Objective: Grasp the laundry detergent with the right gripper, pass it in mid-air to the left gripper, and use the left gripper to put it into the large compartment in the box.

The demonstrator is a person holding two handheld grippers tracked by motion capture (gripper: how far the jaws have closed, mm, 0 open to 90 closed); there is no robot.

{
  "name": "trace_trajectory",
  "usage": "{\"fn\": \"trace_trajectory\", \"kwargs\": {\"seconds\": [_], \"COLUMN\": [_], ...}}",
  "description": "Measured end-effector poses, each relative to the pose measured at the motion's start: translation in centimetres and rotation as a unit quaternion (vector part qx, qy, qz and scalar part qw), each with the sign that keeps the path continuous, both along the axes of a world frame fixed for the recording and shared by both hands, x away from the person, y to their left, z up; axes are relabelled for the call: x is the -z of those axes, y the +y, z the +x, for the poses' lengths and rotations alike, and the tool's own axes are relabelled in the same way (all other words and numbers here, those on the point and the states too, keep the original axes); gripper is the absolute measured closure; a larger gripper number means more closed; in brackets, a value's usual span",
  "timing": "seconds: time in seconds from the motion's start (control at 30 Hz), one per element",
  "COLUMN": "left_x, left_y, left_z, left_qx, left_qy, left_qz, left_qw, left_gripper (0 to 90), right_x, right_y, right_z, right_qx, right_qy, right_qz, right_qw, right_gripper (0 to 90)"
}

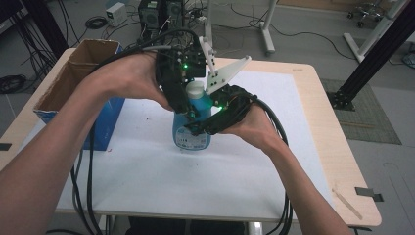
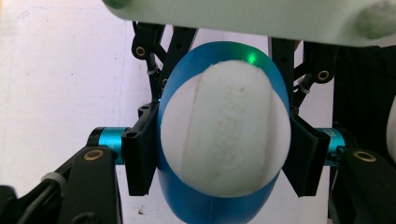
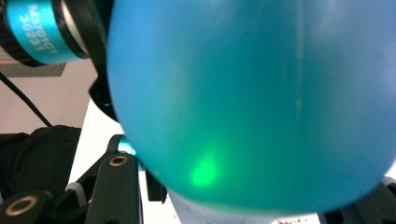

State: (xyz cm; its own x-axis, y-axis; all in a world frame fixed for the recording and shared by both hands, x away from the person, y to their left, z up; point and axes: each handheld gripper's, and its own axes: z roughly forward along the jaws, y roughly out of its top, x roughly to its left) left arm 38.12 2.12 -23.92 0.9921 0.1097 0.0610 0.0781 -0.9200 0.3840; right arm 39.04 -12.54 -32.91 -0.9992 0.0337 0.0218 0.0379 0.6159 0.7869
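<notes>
In the right gripper view the blue bottle (image 3: 261,102) crowds the lens, a green glow on its curved wall — it is too close to show whether this gripper's jaws press it, so their state cannot be told there. At the left edge a turquoise cylinder (image 3: 35,32) of the other gripper stands just beside the bottle.

The left gripper view looks straight down on the bottle's white cap (image 2: 224,128): the two black jaws sit one on each side of the blue shoulder below it, touching, clamped on the bottle.

The high view sets the scene. The bottle (image 1: 192,132) stands upright on the white mat (image 1: 161,181) at the table's middle, label facing the person. The left gripper (image 1: 182,105) comes down on its neck from above; the right gripper (image 1: 215,120) meets its body from the side and seems to grip it, though hand and housing hide the jaws. Farther left, an open cardboard box (image 1: 83,63) with a blue side rests on the wooden table (image 1: 337,161).
</notes>
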Motion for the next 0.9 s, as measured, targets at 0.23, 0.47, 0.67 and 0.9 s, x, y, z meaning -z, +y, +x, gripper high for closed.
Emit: {"fn": "trace_trajectory", "kwargs": {"seconds": [0.23, 0.47, 0.67, 0.9], "left_x": [0.08, 0.15, 0.4, 0.4], "left_y": [-0.07, -0.13, -0.16, -0.02], "left_z": [0.02, -0.03, -0.08, -0.14], "left_qx": [0.0, -0.001, -0.002, -0.002], "left_qy": [0.0, 0.003, -0.001, 0.001], "left_qz": [0.005, 0.009, 0.017, 0.014], "left_qw": [1.0, 1.0, 0.9999, 0.9999], "left_gripper": [37.7, 37.7, 37.6, 37.6], "right_x": [0.11, 0.27, 0.26, 0.28], "right_y": [0.01, 0.06, -0.18, -0.27], "right_z": [0.02, -0.02, -0.12, -0.15], "right_qx": [0.0, 0.0, -0.003, 0.004], "right_qy": [0.0, -0.002, 0.006, 0.002], "right_qz": [0.0, 0.002, 0.018, 0.01], "right_qw": [1.0, 1.0, 0.9998, 0.9999], "right_gripper": [45.4, 44.3, 38.6, 34.1]}}
